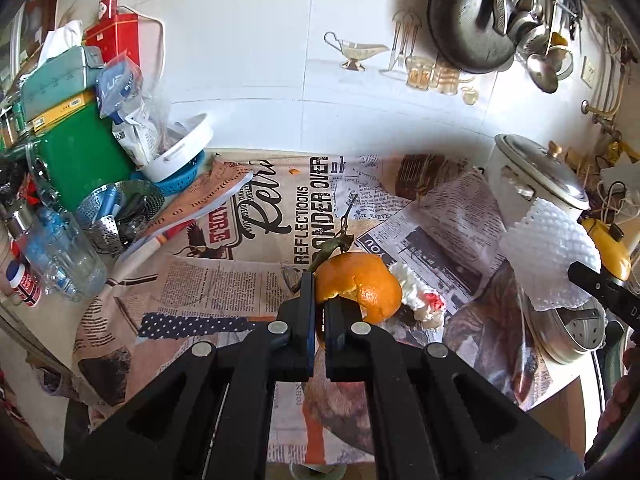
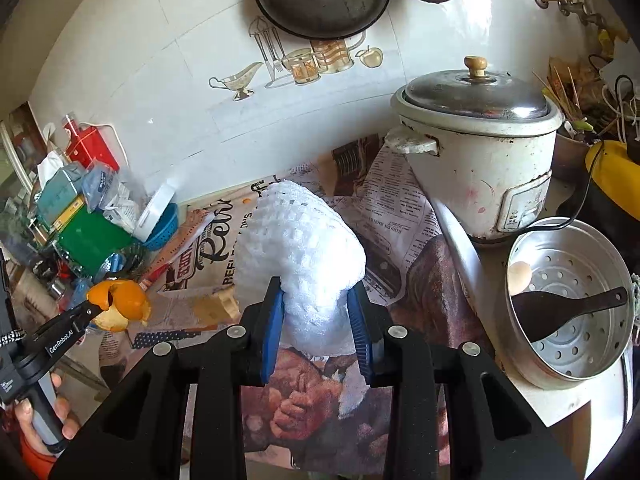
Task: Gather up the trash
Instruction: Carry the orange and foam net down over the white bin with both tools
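Your left gripper point(image 1: 318, 304) pinches the orange peel point(image 1: 362, 280) above the newspaper-covered bench point(image 1: 224, 280). Your right gripper point(image 2: 316, 320) fingers clamp the white foam net point(image 2: 304, 248), also held up. The perforated steamer pot point(image 2: 568, 364) holds a black spatula point(image 2: 560, 312); the rice cooker point(image 2: 480, 168) stands lidded.

1. Pretty bright daylight overall; the white tiled wall point(image 1: 256, 60) is close to blown out in both views.
2. A soft, wide shadow sits along the wall's base.
3. Heavy fisheye bend, with dark vignetted corners.
4. Glare on the rice cooker lid point(image 2: 476, 96).
5. Centre is sharp; edge clutter goes a bit smeary.
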`<state>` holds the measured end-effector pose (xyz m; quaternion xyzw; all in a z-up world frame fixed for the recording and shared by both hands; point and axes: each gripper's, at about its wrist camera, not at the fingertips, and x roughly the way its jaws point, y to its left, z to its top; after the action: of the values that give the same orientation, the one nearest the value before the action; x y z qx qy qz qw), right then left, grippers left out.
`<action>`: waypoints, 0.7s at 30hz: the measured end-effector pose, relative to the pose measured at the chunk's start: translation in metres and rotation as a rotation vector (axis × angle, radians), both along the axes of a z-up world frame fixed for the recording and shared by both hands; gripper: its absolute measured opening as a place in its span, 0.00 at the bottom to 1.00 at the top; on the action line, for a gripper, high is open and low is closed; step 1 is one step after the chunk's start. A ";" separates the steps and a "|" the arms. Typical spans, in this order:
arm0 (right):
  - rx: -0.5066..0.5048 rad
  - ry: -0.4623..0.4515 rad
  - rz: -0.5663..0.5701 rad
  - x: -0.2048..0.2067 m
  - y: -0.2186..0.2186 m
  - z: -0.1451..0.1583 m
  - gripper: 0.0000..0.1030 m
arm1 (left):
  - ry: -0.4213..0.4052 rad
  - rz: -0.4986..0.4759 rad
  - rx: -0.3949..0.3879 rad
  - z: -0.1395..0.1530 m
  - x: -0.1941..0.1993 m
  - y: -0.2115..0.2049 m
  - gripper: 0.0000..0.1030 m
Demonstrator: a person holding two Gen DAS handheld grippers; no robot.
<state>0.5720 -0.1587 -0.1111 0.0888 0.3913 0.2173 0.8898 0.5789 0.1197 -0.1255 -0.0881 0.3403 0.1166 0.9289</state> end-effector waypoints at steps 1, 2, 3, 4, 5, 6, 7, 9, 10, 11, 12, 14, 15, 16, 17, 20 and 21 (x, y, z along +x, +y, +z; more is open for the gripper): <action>-0.003 -0.009 -0.002 -0.007 0.001 0.003 0.28 | -0.008 -0.005 -0.005 0.002 -0.008 0.002 0.02; -0.006 -0.017 -0.004 -0.014 0.000 0.005 0.28 | -0.014 -0.010 -0.011 0.003 -0.015 0.003 0.02; -0.012 -0.027 -0.010 -0.022 0.002 0.008 0.28 | -0.019 -0.015 -0.016 0.004 -0.022 0.005 0.02; -0.017 -0.032 -0.015 -0.030 0.004 0.009 0.28 | -0.022 -0.021 -0.023 0.004 -0.030 0.007 0.02; -0.019 -0.034 -0.021 -0.038 0.005 0.010 0.28 | -0.024 -0.028 -0.030 0.003 -0.039 0.011 0.02; -0.021 -0.035 -0.031 -0.047 0.007 0.011 0.28 | -0.025 -0.035 -0.036 0.002 -0.047 0.013 0.02; -0.023 -0.036 -0.039 -0.056 0.010 0.011 0.28 | -0.025 -0.047 -0.041 0.001 -0.056 0.016 0.02; -0.029 -0.040 -0.058 -0.079 0.018 0.011 0.28 | -0.024 -0.070 -0.038 -0.003 -0.076 0.021 0.02; -0.031 -0.041 -0.065 -0.090 0.022 0.011 0.28 | -0.023 -0.082 -0.033 -0.004 -0.087 0.024 0.02; -0.030 -0.043 -0.072 -0.103 0.026 0.011 0.28 | -0.019 -0.094 -0.030 -0.007 -0.098 0.026 0.02; -0.028 -0.041 -0.080 -0.115 0.030 0.011 0.28 | -0.015 -0.103 -0.029 -0.009 -0.108 0.029 0.02; -0.026 -0.039 -0.085 -0.140 0.040 0.009 0.28 | -0.008 -0.119 -0.024 -0.012 -0.130 0.032 0.02; -0.027 -0.039 -0.088 -0.154 0.045 0.008 0.28 | -0.006 -0.127 -0.018 -0.014 -0.142 0.033 0.02; -0.027 -0.038 -0.090 -0.167 0.050 0.007 0.28 | -0.006 -0.138 -0.015 -0.015 -0.153 0.034 0.02; -0.025 -0.037 -0.093 -0.180 0.053 0.006 0.28 | -0.008 -0.149 -0.013 -0.016 -0.164 0.035 0.02; -0.020 -0.030 -0.105 -0.217 0.061 0.003 0.28 | -0.008 -0.176 -0.004 -0.018 -0.194 0.035 0.02; -0.016 -0.024 -0.109 -0.225 0.062 0.004 0.28 | -0.005 -0.185 -0.005 -0.019 -0.203 0.034 0.02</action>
<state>0.3469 -0.0967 -0.1074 0.1003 0.3770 0.1664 0.9056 0.3760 0.1540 -0.1449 -0.0591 0.3450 0.0293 0.9363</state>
